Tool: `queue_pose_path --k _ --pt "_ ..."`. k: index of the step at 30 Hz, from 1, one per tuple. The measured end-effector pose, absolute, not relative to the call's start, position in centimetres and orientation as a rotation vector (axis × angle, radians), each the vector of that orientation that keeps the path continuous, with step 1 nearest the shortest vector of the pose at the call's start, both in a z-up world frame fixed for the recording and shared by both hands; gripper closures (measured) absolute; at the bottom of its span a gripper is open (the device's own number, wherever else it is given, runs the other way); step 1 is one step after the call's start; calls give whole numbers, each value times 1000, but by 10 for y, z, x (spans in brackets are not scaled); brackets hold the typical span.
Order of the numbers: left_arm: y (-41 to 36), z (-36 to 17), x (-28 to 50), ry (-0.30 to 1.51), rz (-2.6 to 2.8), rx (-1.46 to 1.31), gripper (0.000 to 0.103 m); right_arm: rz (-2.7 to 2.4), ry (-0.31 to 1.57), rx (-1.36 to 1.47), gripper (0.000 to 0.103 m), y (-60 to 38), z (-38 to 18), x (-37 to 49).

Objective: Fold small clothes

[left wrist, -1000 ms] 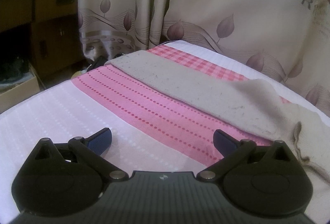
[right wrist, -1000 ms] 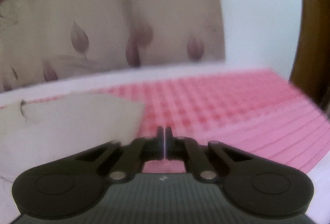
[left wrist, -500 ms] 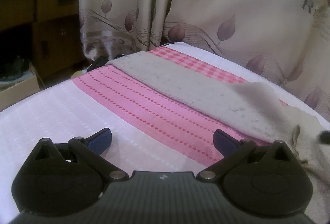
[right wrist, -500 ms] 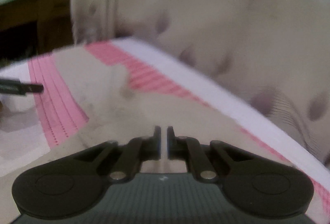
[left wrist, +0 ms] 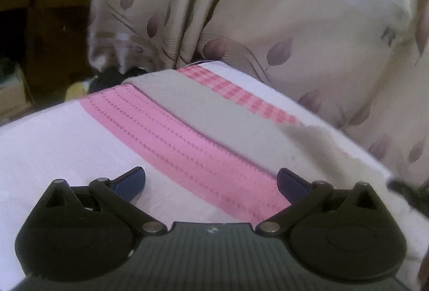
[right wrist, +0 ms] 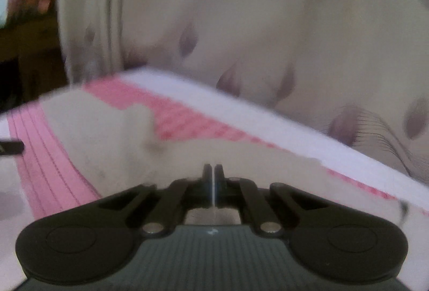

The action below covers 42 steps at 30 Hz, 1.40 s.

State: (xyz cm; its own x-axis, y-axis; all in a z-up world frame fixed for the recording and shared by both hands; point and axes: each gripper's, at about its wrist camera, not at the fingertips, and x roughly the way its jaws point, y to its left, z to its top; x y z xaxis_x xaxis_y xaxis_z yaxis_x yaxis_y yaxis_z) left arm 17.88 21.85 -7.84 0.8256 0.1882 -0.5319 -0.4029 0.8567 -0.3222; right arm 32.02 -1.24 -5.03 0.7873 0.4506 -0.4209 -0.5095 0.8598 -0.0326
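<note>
Both claws above beige garment (left wrist: 214, 114).

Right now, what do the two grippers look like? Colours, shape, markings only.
Both share one build: black linkage arms with silver pivot pins on two round black lobes, over a ribbed dark grey body with a small white mark at its centre. The left gripper has dark blue textured finger pads. The right gripper shows thin black fingers. No cables or sleeves visible.
</note>
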Motion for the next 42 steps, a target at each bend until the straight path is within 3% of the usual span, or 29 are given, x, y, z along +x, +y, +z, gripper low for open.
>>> queue_pose_path --k 5,15,16,17,18,19,22,28,35,42 --pt "285 -71 217 616 386 -529 18 614 390 -127 100 -40 -55 255" --pt "348 -70 280 622 392 -648 18 594 428 -117 100 -54 -78 225" --pt "350 -71 285 609 392 -653 31 587 433 -115 100 -54 -78 226" --pt "353 -73 289 611 393 -662 73 586 430 -108 100 -54 -78 225" --pt "359 -77 294 635 404 -683 100 586 426 -100 100 -55 -78 225" --pt "367 -82 295 618 386 -752 96 581 424 -95 100 -56 -79 226" --pt "372 -81 298 588 383 -796 96 563 411 -62 100 -61 -78 227" --pt "309 -4 293 429 256 -624 96 508 350 140 100 -100 -70 223" --pt "125 90 287 336 -94 -336 96 384 349 250 100 -179 -67 192" --pt "-62 60 292 437 -395 -149 96 263 383 360 100 -256 -86 169"
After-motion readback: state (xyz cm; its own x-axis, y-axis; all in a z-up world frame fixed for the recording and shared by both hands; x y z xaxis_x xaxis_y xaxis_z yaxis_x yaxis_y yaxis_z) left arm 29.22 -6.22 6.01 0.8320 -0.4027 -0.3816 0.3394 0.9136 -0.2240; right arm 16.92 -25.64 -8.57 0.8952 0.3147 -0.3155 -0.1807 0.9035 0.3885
